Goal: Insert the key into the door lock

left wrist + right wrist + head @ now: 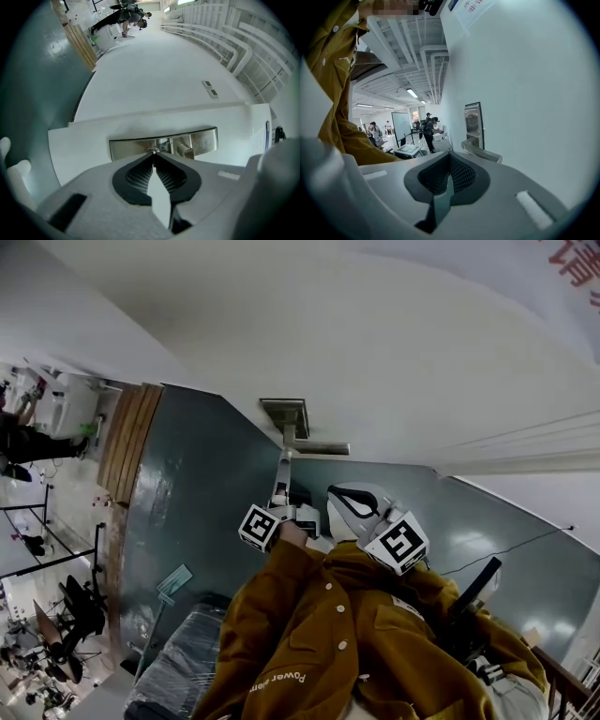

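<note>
Left tongs point(153, 157) pinch the key point(152, 150) near the lock plate point(206, 139), right tongs point(449, 163) shut empty; tilted, it could jam.

People point(428, 131) stand near a white board point(401, 126). White pipes point(436, 65) run along the ceiling. Black chairs point(82, 613) sit on the floor.

Left tool point(152, 153) pinches the key point(151, 150), but only a metal sliver shows past the tips. It's too small to read its shape or tell if it's in the lock. The tool body covers the lower edge of the lock plate point(201, 139) and most of the handle point(185, 151). Head view: sleeve point(309, 615) and marker cube point(261, 527) hide the hand, and red print point(574, 266) is cut by the corner. Right gripper view: sign point(471, 8) is cut at the top, and far people point(429, 126) are too small to make out.
</note>
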Tool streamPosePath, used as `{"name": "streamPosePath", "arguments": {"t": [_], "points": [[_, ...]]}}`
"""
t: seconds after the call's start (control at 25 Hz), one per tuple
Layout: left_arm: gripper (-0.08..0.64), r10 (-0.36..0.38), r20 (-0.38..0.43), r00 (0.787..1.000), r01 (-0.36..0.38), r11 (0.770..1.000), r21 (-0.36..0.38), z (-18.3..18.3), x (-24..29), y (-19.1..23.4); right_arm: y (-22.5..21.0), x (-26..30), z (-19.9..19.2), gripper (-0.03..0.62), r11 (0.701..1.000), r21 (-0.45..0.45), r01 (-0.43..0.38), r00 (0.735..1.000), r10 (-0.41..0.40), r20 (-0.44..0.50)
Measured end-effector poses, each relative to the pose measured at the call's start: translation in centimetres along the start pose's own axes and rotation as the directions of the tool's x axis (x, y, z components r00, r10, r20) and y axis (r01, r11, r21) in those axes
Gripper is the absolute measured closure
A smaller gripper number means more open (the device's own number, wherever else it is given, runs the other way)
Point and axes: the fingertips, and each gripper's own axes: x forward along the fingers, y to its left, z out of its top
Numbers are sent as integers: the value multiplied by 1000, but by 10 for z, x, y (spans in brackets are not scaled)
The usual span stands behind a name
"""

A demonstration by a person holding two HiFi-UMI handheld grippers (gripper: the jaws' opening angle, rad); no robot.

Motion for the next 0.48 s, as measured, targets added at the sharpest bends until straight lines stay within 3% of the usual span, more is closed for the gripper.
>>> {"name": "streamPosePath", "arguments": {"t": [0.12,0.28,0.48], "points": [[538,-17,3,1000,17,999,-28,-4,0,-4,1,1,0,586,999,-29,-12,1000,12,5],[538,-26,15,1000,27,998,-61,-4,0,-1,0,1,-1,586,1000,-1,-2,1000,2,8],[538,-42,9,999,42,997,-57,-4,1,-6,0,-1,2,586,1000,-6,5,1000,-5,14]]}}
